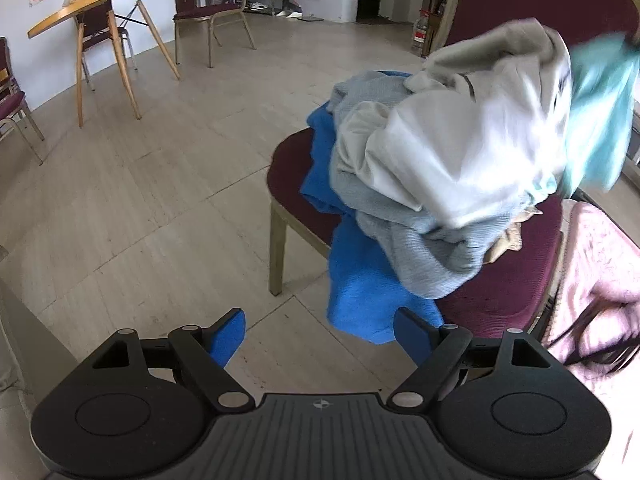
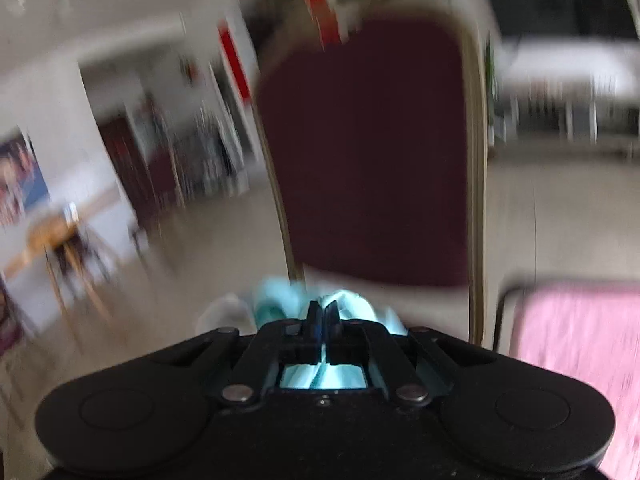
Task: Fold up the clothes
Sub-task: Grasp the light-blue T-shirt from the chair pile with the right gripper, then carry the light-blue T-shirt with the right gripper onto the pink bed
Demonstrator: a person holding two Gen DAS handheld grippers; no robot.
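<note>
Several garments are lying heaped on the maroon chair [image 1: 508, 296] at the right of the left wrist view: a white garment [image 1: 472, 152] is sitting on top, a grey knit [image 1: 420, 248] is bulging out beneath it, and a blue garment [image 1: 360, 280] is hanging off the near left edge of the seat toward the tiled floor [image 1: 160, 208]. At the far right of the pile a teal garment [image 1: 600, 112] is showing only as a streaked blur, its upper corner cut off by the edge of the lens. A pink cloth [image 1: 592, 280] is filling the right margin, too close and smeared to make out as any particular item. The left gripper [image 1: 320, 334] is hovering near the hanging blue garment with its blue-padded fingers [image 1: 226, 336] spread wide apart and nothing between them.

The right wrist view is heavily blurred by motion. The right gripper [image 2: 323, 308] is pinching the teal garment [image 2: 276, 300], fingers pressed together on a fold, with more of the cloth bunching under the mechanism and hidden by it. Beyond it the chair's dark backrest [image 2: 368, 152] is filling the middle, and the pink cloth [image 2: 580, 340] is showing at the right, cut off by the frame. Farther room details are unreadable.
</note>
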